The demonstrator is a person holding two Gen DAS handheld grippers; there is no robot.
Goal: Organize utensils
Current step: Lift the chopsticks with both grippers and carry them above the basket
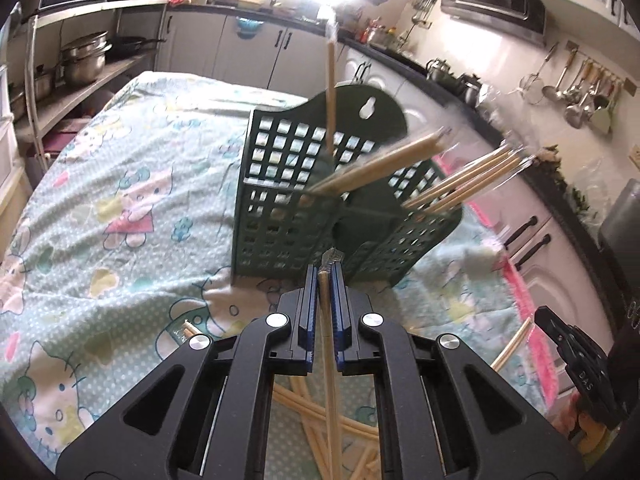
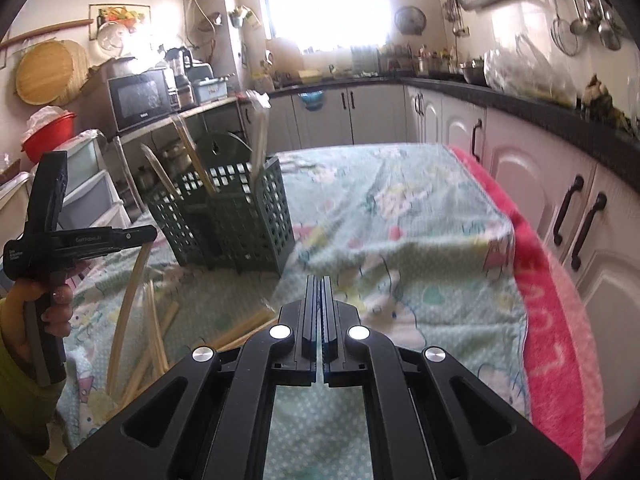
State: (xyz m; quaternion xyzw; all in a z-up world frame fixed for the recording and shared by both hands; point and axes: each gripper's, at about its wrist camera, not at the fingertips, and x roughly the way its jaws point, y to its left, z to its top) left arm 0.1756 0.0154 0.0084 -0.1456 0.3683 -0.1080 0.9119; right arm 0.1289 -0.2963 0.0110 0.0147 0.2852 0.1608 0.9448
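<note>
The left gripper (image 1: 325,276) has its jaws closed on one wrapped chopstick (image 1: 329,360), just before the green basket (image 1: 320,216). The right gripper (image 2: 322,296) is closed too; whether it holds anything I cannot tell. Loose chopsticks (image 2: 150,320) lie on the counter (image 2: 420,220) before the basket. Raise the stick above the rim, then lower it straight into a compartment.

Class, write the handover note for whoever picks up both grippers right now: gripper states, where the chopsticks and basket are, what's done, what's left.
Left gripper: shut on one chopstick, which runs down between the pads.
Right gripper: shut; nothing visible between its pads.
Green basket stands on the cartoon-print cloth, ahead of both grippers.
Done: several chopsticks already lean in the basket's compartments.
Left: drop the held chopstick in, then collect the loose chopsticks lying on the cloth near the grippers.
</note>
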